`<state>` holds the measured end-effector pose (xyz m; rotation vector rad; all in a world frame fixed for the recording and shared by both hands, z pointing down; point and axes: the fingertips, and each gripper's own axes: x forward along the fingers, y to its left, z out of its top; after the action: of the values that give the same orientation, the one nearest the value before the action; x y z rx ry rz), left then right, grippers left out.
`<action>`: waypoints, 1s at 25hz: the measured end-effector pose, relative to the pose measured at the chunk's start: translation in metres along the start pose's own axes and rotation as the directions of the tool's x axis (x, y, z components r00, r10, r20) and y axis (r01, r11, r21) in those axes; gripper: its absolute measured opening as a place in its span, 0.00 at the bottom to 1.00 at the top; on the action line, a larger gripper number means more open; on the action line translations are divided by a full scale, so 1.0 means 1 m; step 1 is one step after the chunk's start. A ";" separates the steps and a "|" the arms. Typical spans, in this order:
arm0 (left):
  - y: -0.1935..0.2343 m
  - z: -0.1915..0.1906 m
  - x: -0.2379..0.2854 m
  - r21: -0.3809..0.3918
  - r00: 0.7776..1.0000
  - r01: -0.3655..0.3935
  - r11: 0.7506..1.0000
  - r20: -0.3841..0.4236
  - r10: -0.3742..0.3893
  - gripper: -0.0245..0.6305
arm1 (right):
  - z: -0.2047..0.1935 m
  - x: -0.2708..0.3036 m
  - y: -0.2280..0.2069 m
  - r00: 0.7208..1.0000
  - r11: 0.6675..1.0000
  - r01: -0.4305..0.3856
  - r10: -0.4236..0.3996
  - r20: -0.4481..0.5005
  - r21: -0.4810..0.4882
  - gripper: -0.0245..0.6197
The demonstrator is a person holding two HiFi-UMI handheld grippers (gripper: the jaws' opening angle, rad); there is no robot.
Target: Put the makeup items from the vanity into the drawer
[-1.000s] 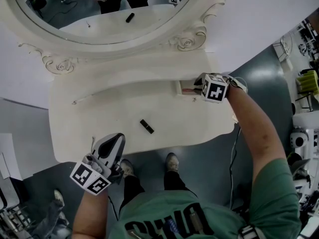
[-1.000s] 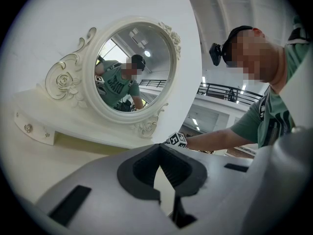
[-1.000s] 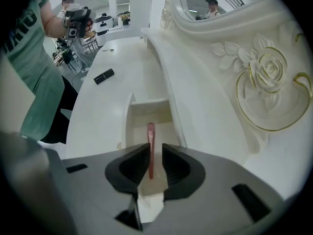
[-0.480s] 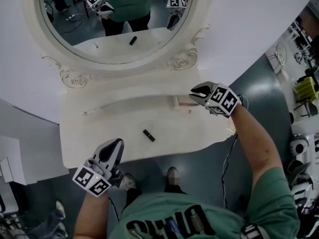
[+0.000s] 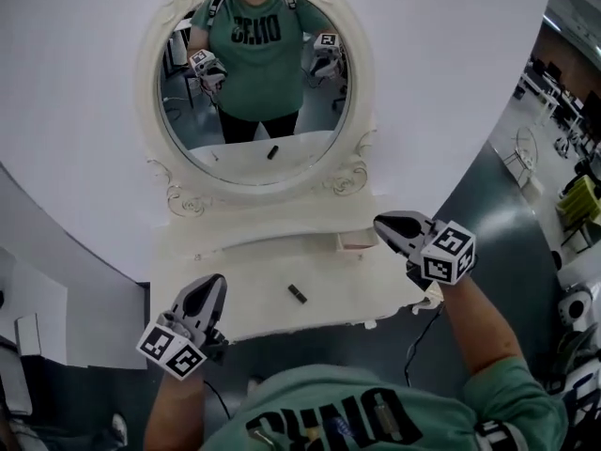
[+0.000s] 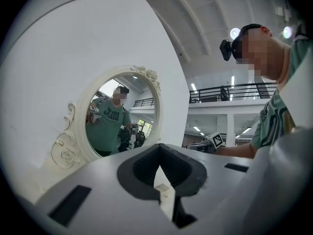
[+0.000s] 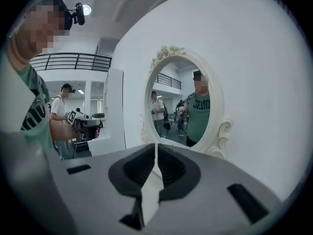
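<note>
The tube (image 5: 297,293), small & dark, lies alone on the vanity top (image 5: 235,294) btwn the two grippers. It is ahead-right of the L gripper (image 5: 212,284) and left of the R gripper (image 5: 383,224), nearer the person, touching neither. It looks light, stiff & smooth, so prob. rolls or skids if nudged. Best taken across its middle, jaws square to its length. L gripper's jaws are together, empty. R gripper's jaws have just been closing and are now nearly together w/ nothing btwn them. The small drawer (image 5: 355,241) stands open just beside R gripper's tips, w/ something pinkish inside, can't tell what. Nothing crowds the tube; the mirror (image 5: 255,73) sits well behind.
</note>
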<state>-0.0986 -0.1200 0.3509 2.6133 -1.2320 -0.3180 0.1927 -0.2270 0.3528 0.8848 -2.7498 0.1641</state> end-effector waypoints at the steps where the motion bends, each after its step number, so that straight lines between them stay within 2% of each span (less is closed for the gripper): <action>1: -0.001 0.006 -0.004 0.010 1.000 -0.004 1.000 0.007 0.004 0.05 | 0.003 -0.005 0.010 1.000 1.000 0.014 -0.014 0.028 0.008 0.08; 4: -0.006 0.018 -0.015 0.017 1.000 -0.013 1.000 0.016 0.013 0.05 | 0.000 -0.014 0.044 0.996 0.998 0.028 -0.033 0.082 0.064 0.07; 11: -0.022 0.022 -0.035 0.054 1.000 -0.014 0.998 -0.016 0.015 0.05 | -0.013 -0.012 0.095 0.994 0.995 -0.005 -0.005 0.107 0.098 0.06; 19: -0.025 0.007 -0.050 0.014 0.999 -0.039 0.999 -0.023 0.040 0.05 | -0.029 -0.010 0.106 0.995 0.985 -0.029 0.012 0.103 0.168 0.05; 25: -0.023 0.001 -0.053 -0.001 0.999 -0.050 0.999 -0.019 0.050 0.05 | -0.035 -0.006 0.109 0.996 0.986 -0.034 0.018 0.093 0.163 0.05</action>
<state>-0.1149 -0.0642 0.3481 2.5732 -1.2880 -0.2840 0.1406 -0.1284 0.3815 0.9189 -2.8662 0.3698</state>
